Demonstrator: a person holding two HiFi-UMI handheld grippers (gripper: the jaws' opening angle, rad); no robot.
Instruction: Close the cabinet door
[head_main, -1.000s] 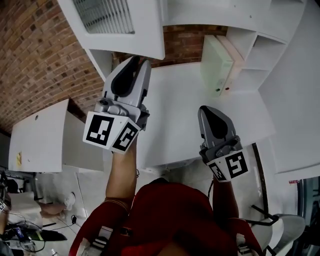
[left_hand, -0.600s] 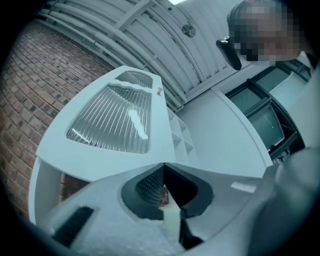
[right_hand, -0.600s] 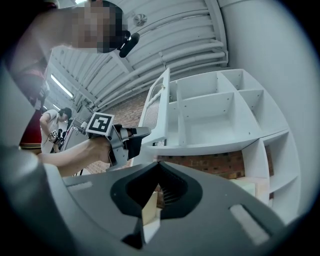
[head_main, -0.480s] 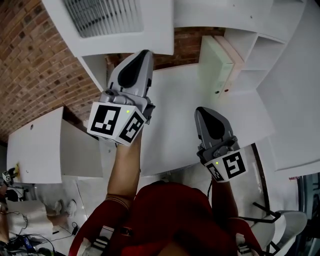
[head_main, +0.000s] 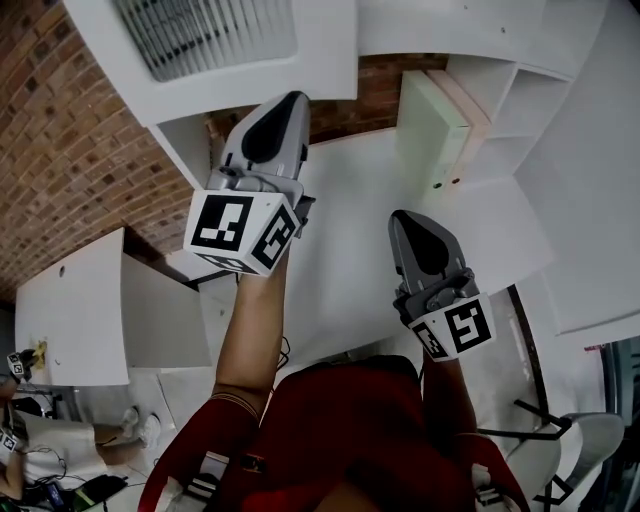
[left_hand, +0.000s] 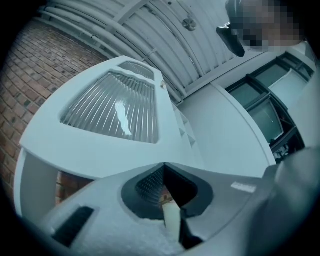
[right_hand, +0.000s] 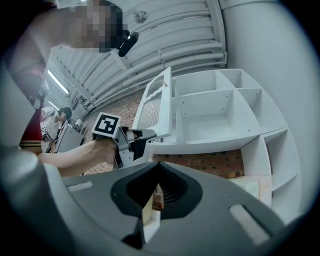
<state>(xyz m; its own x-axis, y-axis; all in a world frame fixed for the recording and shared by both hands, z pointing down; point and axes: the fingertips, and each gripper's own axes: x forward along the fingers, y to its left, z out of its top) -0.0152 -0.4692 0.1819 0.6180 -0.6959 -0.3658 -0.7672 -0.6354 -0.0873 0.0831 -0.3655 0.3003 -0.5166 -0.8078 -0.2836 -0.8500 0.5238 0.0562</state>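
White cabinet door with a ribbed glass panel stands open, swung out from the cabinet and leaving the empty white compartments exposed. It hangs above the left end of the white table, with the brick wall behind. Left gripper is raised, nose up at the door's lower edge. In the right gripper view its tip sits right at the door's bottom corner; can't tell if it actually touches. Its jaws are fully together with nothing between them, only a bit of brick showing through the gap behind the tips. Right gripper is lower and to the right, over the middle of the table, well apart from the door, pointing toward the cabinet shelves. Its jaws also meet at the tips and hold nothing. A pale green box stands on the table against the shelf unit at the right. The person wears a red top, both forearms extended.
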